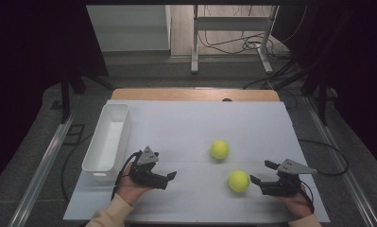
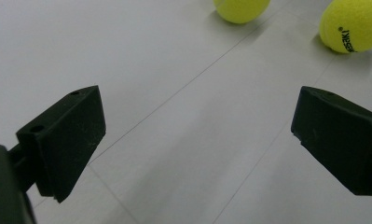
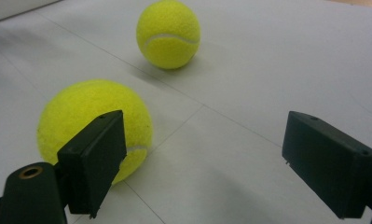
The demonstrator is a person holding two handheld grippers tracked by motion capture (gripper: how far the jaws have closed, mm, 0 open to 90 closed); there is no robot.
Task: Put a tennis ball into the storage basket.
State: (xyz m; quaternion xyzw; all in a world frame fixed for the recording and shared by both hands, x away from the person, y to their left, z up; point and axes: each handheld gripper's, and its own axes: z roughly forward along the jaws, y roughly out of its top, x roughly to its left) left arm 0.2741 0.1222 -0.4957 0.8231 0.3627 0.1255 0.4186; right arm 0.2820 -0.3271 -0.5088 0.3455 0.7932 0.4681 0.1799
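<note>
White table (image 1: 186, 118); empty white bin (image 1: 108, 137); two tennis balls (image 1: 219, 149) outside

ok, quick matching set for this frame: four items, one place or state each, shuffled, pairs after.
Items:
1. white bin
2. near tennis ball
3. far tennis ball
4. left hand-held gripper

Places or states:
A. just left of the right hand-held gripper
B. open, nothing between its jaws
C. table's left edge
D. mid-table, beyond the other ball

Pairs: 1-C, 2-A, 3-D, 4-B

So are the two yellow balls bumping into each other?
Apart. The high view shows bare white table between the far ball and the near ball, and the right gripper view shows the same gap.
</note>
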